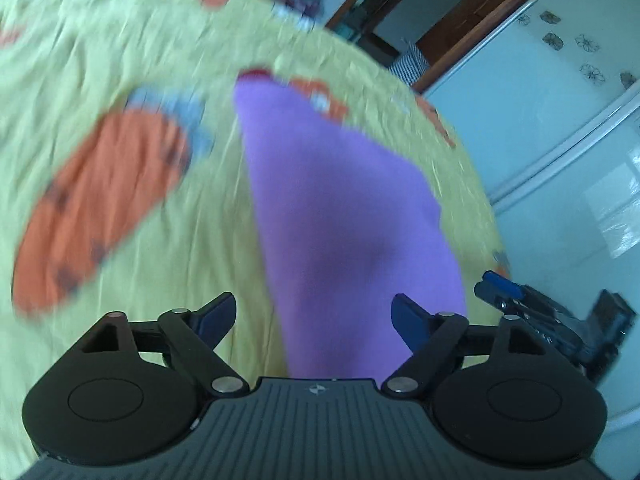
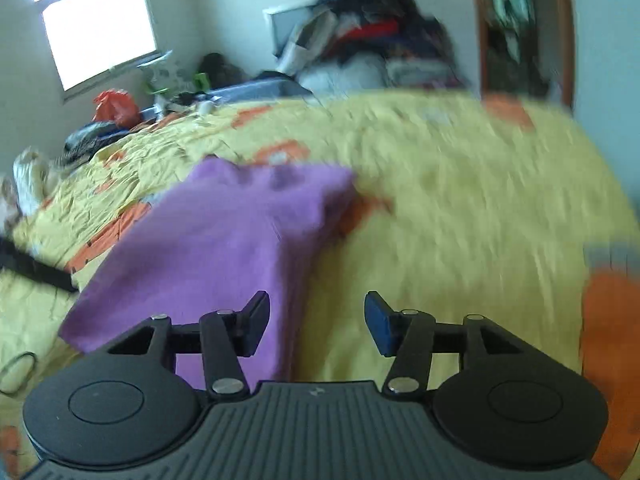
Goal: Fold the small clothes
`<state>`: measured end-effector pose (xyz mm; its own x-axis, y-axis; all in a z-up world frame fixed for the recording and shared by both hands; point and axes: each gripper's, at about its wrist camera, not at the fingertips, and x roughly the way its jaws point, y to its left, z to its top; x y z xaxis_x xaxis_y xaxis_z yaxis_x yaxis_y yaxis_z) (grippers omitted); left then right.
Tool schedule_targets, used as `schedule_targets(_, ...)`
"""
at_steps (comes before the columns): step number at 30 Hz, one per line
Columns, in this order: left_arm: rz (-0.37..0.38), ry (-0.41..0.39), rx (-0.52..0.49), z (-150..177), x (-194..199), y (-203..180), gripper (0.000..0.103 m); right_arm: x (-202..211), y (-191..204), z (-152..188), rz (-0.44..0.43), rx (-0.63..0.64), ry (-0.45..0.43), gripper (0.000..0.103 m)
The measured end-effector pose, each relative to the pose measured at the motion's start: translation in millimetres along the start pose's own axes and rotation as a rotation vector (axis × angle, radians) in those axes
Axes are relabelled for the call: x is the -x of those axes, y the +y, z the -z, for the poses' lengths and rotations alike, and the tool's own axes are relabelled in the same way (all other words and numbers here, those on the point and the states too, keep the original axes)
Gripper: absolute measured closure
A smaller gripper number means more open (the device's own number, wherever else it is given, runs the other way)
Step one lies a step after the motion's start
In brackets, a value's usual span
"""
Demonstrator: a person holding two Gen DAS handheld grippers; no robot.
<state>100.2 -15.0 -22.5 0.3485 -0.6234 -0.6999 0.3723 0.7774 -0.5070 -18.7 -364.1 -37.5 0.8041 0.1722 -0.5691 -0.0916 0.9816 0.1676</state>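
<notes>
2 released tools are hovering over a purple garment lying on a bed.

The soft purple cloth garment (image 1: 340, 200) is lying flat on the wrinkled yellow bedspread with orange patches (image 1: 120, 60), both blurred. The left tool (image 1: 313, 320) is gaping, its 2 blue-padded fingers (image 1: 216, 316) spread to either side of the garment's near end and gripping nothing. The right tool (image 2: 316, 324) is also gaping and holding nothing; the purple garment (image 2: 224, 236) is sitting under its left finger, with bare yellow bedspread (image 2: 460, 200) showing between the jaws.
</notes>
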Motion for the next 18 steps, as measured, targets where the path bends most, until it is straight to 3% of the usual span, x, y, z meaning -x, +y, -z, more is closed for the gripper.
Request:
schedule_targets(2,-0.021,-0.044,-0.085,-18,-12,-21,0.02,-16,18,-16,0.004,0.071,-0.016,0.051)
schedule_targets(4,-0.096,-0.058,-0.177,-31,-35,-42,0.021,-35,33,-30,-0.015,0.107,-0.014,0.051)
schedule_targets(8,-0.176,-0.024,-0.192,-41,-81,-48,0.023,-73,51,-46,-0.029,0.156,0.024,0.052)
schedule_targets(13,-0.216,-0.031,-0.198,-46,-95,-39,0.021,-110,50,-50,-0.029,0.181,0.086,0.052)
schedule_targets(16,-0.245,-0.035,-0.247,-49,-101,-38,0.016,-119,38,-46,-0.034,0.155,0.097,0.052)
schedule_targets(18,-0.269,-0.034,-0.258,-48,-106,-34,0.004,-122,33,-44,-0.038,0.145,0.093,0.046)
